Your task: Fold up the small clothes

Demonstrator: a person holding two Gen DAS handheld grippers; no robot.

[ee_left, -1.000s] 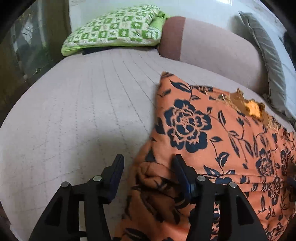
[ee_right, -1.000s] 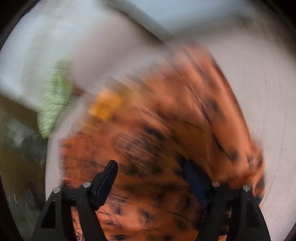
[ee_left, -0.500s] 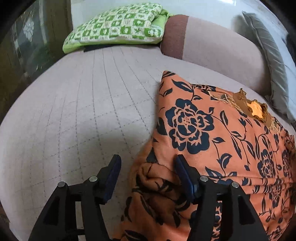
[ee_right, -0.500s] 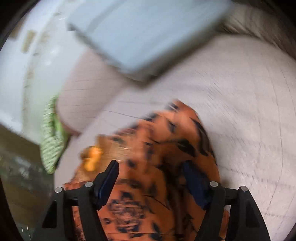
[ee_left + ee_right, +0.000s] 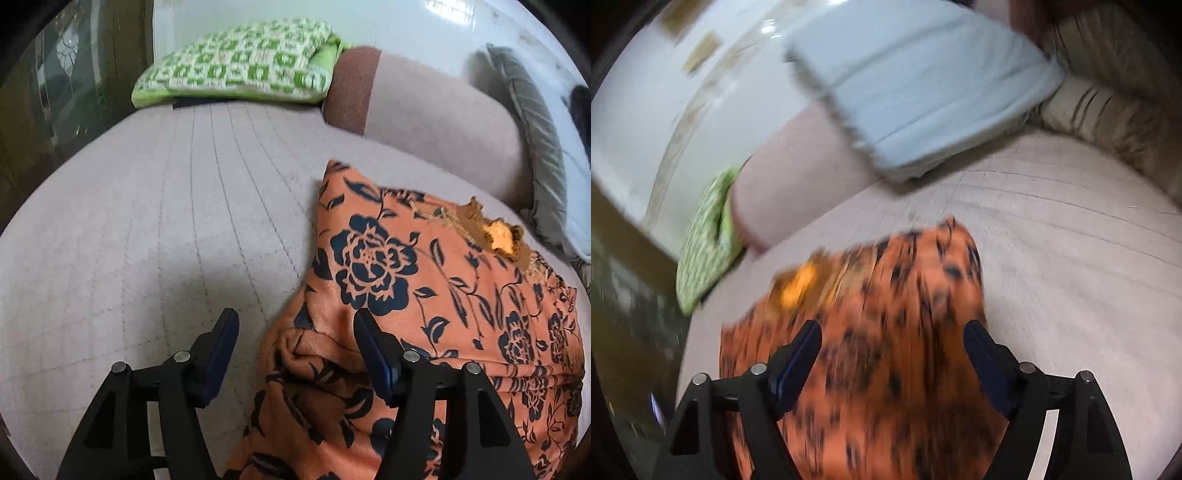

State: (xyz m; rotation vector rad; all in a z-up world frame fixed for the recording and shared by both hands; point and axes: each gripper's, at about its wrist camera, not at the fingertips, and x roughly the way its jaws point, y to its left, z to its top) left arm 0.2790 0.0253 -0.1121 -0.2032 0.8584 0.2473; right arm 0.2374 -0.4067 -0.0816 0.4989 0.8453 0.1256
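An orange garment with dark blue flowers lies on the pale quilted bed, with a yellow embroidered patch near its far edge. My left gripper is open and empty, hovering over the garment's bunched near-left corner. In the blurred right wrist view the same garment lies below my right gripper, which is open and empty above it.
A green checked pillow lies at the bed's far end beside a pink-brown bolster. A grey-edged pale blue pillow and a beige striped cushion lie at the head. Dark furniture stands at the left.
The right gripper has swung and pulled back, so more bed and the blue pillow show. The left gripper has barely shifted. The garment lies flatter.
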